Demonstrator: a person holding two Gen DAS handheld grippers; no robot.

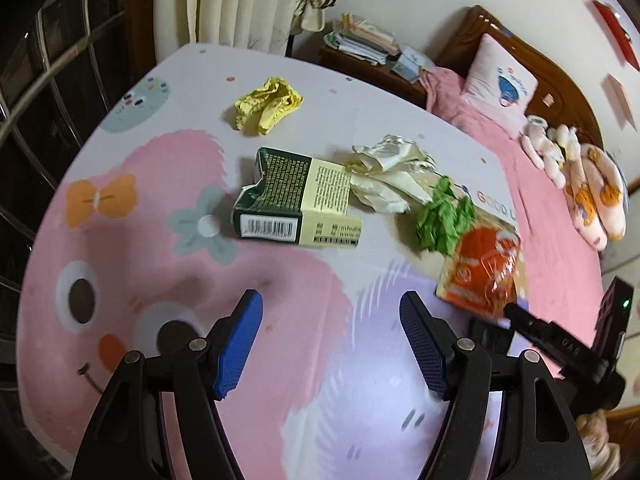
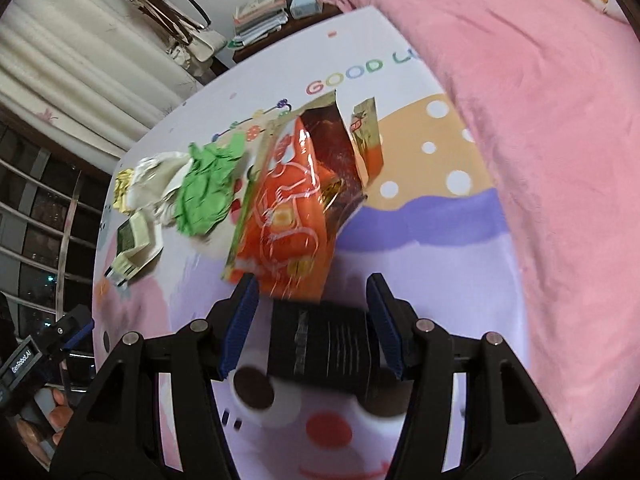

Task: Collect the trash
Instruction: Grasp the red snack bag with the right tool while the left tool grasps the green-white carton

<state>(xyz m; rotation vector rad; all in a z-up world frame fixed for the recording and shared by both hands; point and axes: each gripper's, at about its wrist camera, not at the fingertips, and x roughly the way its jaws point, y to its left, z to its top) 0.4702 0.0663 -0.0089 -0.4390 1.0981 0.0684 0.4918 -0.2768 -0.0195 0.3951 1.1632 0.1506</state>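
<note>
Left gripper (image 1: 332, 300): blue pads spread wide with nothing between them, over the cartoon tablecloth.
Right gripper (image 2: 312, 284): pads apart with a black ribbed object (image 2: 324, 344) between them; it seems to meet the right pad, with a sliver of gap at the left. The blur leaves it unclear whether it is pinched.
Bed (image 2: 540, 120): pink blanket beside the table, cut off by the lens edge.
Table (image 1: 120, 240): holds all the trash, grouped ahead of both grippers.
Orange snack bag (image 2: 288, 208): torn open, smeared by motion, lower edge just beyond the right gripper's tips; print unreadable.
Carton (image 1: 296, 200): dark green and cream, on its side near the table's middle, one end open.
Cream wrapper (image 1: 388, 176): crumpled, touching the carton's cream end.
Green paper (image 1: 444, 220): crumpled between the cream wrapper and the orange bag, overlapping both.
Yellow paper (image 1: 268, 104): crumpled, alone on the far side, well apart from the rest.
Fingers (image 2: 60, 412): a few fingertips at the frame's lower-left edge, mostly hidden.
</note>
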